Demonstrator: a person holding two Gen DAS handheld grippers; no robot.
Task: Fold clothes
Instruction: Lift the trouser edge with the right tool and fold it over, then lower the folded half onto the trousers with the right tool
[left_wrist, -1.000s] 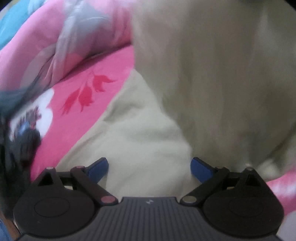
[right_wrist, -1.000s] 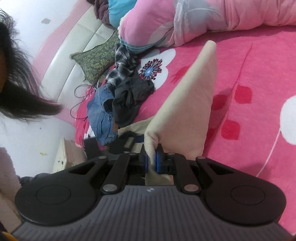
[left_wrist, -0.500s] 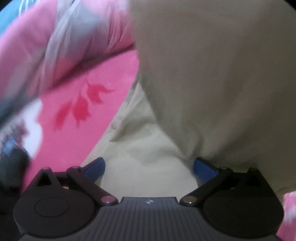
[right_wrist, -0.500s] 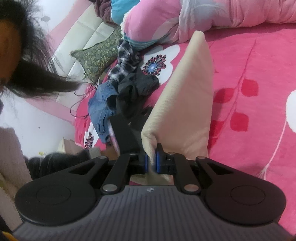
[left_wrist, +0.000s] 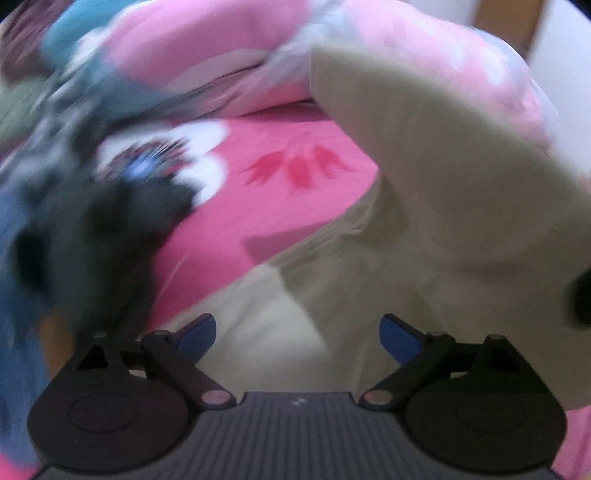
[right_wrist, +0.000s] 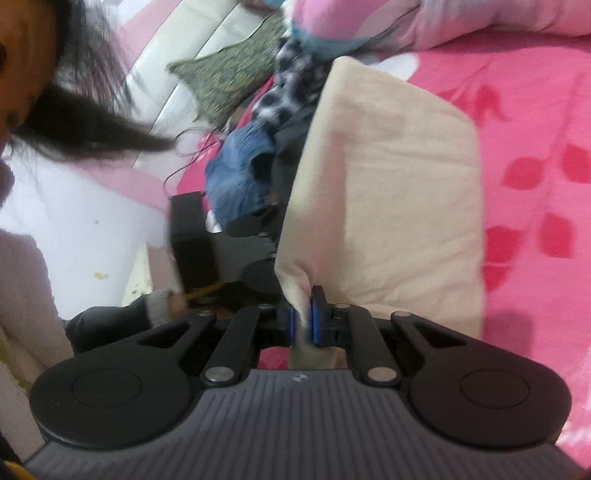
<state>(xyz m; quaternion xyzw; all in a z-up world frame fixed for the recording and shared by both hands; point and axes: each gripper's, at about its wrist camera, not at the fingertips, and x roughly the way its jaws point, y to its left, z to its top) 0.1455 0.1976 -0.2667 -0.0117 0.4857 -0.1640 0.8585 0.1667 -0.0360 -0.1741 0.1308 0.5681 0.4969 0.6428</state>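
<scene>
A beige garment lies partly lifted over the pink flowered bedspread. My right gripper is shut on a bunched edge of that cloth, which rises away from the blue pads. In the left wrist view the same beige garment drapes across the right half, with a lower layer running between the fingers. My left gripper is open, its blue pads wide apart over the cloth and not pinching it. The left gripper's black body shows behind the cloth in the right wrist view.
A heap of other clothes, denim, dark and checked pieces, lies at the bed's left side. A rolled pink quilt runs along the back. A green patterned cushion leans on the white headboard. A person's hair hangs at upper left.
The right gripper has raised and swung the beige garment, showing more of its face. The left wrist view has pulled back and turned left, bringing the clothes heap into sight. Its fingers stayed open.
</scene>
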